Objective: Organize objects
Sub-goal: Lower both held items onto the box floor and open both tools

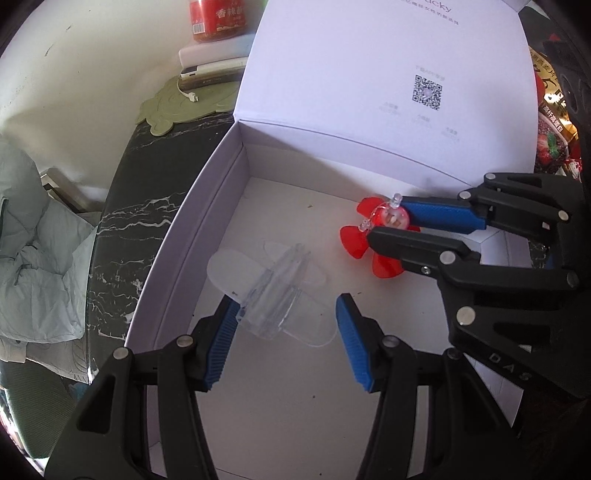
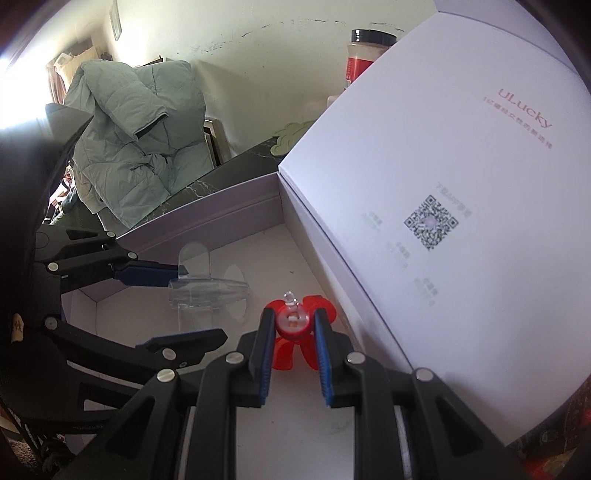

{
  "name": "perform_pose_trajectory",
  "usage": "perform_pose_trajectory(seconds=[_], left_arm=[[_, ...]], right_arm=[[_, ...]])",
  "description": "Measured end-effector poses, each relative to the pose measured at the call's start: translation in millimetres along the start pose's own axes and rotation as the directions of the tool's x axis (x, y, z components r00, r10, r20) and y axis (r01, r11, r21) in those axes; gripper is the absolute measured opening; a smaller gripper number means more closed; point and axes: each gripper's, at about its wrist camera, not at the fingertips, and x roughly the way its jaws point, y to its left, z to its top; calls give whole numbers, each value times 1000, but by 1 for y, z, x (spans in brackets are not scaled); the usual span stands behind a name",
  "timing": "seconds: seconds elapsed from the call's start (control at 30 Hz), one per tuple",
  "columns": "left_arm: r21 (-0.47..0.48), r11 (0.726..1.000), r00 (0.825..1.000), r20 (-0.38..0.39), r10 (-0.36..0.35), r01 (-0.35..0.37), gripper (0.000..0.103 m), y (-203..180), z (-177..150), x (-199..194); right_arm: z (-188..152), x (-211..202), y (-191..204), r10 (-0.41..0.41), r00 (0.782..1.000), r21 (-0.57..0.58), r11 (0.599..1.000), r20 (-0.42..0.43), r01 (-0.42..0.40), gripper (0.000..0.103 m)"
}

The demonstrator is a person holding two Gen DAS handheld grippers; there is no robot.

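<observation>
A white box [image 1: 192, 236] lies open on a dark marble table, lid [image 1: 369, 74] raised at the back. Inside lies a clear plastic propeller toy [image 1: 275, 291], also in the right wrist view [image 2: 207, 291]. My left gripper [image 1: 286, 312] is open, its jaws on either side of the clear toy's near end. A red propeller toy [image 1: 384, 236] sits at the box's right side. My right gripper [image 2: 293, 319] is shut on the red toy's hub [image 2: 292, 322], and shows in the left wrist view [image 1: 384, 221].
A red-labelled jar [image 1: 216, 18], a stack of white and grey devices [image 1: 210, 66] and a green mat [image 1: 184, 103] stand behind the box. A pale green jacket [image 2: 136, 140] hangs at the left. Snack packets [image 1: 554, 125] lie to the right.
</observation>
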Motion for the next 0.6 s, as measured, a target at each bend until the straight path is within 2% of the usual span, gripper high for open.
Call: perform_pose_trajectory(seconds=[0.43, 0.53, 0.6], left_arm=[[-16, 1000, 1000, 1, 23, -23, 53, 4, 3, 2], [-19, 1000, 1000, 3, 23, -23, 53, 4, 2, 0], [-26, 999, 1000, 4, 24, -24, 53, 5, 3, -3]], right_arm=[[-4, 6, -6, -2, 1000, 16, 1000, -13, 2, 21], [0, 3, -3, -9, 1000, 17, 1000, -7, 9, 24], [1, 0, -4, -16, 1000, 32, 999, -5, 16, 30]])
